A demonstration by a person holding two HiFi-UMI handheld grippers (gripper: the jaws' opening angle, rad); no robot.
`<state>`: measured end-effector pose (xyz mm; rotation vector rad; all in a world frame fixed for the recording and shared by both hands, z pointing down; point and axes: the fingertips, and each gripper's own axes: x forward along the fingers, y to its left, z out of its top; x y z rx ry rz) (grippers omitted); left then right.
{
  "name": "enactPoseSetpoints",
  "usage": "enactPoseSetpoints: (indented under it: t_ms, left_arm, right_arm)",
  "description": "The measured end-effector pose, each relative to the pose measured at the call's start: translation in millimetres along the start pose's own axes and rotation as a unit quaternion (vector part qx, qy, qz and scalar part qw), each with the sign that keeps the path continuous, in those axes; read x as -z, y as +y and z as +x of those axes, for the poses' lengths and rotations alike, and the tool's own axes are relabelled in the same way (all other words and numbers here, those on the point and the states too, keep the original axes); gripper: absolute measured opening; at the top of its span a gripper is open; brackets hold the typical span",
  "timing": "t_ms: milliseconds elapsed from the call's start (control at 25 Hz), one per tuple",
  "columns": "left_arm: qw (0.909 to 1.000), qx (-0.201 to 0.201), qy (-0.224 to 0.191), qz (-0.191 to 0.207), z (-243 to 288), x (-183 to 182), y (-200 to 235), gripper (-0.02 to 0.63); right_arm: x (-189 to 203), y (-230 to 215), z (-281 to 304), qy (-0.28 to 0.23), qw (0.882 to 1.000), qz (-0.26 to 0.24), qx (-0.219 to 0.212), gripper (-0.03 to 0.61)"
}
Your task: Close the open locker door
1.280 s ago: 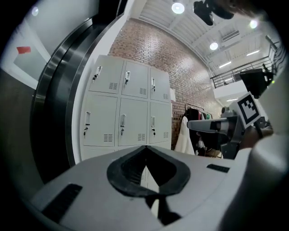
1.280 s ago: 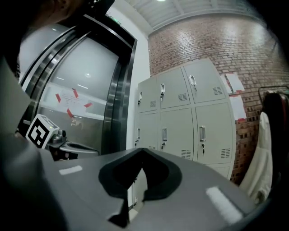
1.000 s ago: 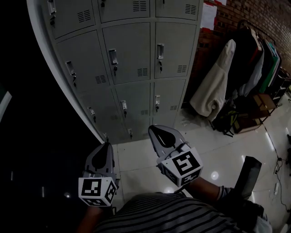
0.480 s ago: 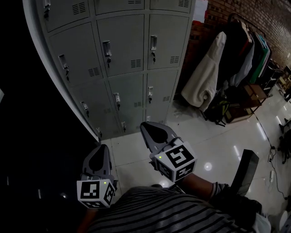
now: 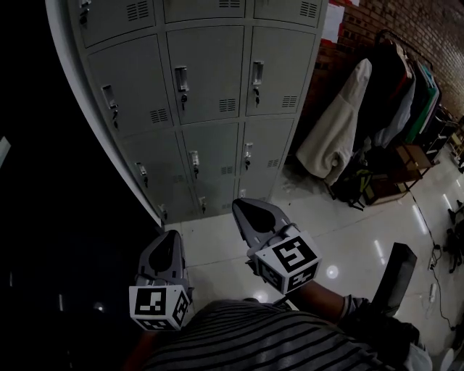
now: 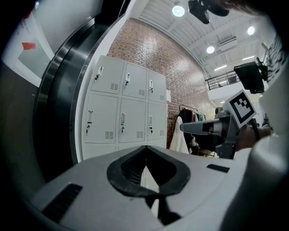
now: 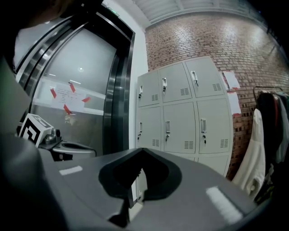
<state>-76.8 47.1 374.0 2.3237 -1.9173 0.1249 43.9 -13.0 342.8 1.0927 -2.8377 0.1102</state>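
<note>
A bank of grey lockers [image 5: 210, 80] stands ahead, each door with a handle and a vent; every door in view lies flush, and none stands visibly open. The same lockers [image 6: 122, 113] appear in the left gripper view and the lockers [image 7: 185, 113] in the right gripper view. My left gripper [image 5: 168, 243] is held low at the left, well short of the lockers, its jaws shut and empty. My right gripper [image 5: 246, 211] is beside it, slightly further forward, also shut on nothing. Both point toward the bottom locker row.
A clothes rack with a pale coat [image 5: 335, 138] and dark garments stands right of the lockers against a brick wall [image 5: 377, 22]. Glossy floor tiles [image 5: 341, 232] lie between. A dark chair back [image 5: 397, 279] is near my right arm. A dark metal frame [image 7: 118, 90] flanks the lockers' left.
The head view has swung a little, down and then back up, so the lockers shift in frame. Both grippers stay shut and keep about the same place before my torso.
</note>
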Motion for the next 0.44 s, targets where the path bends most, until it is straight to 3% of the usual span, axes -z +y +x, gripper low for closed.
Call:
enactPoseSetpoints:
  t_ms: [440]
  left_arm:
    - [0.9998, 0.000, 0.019, -0.007, 19.1, 13.7, -1.9, 0.005]
  right_arm:
    - [15.8, -15.9, 10.0, 0.017, 1.000, 0.017, -0.003, 0.000]
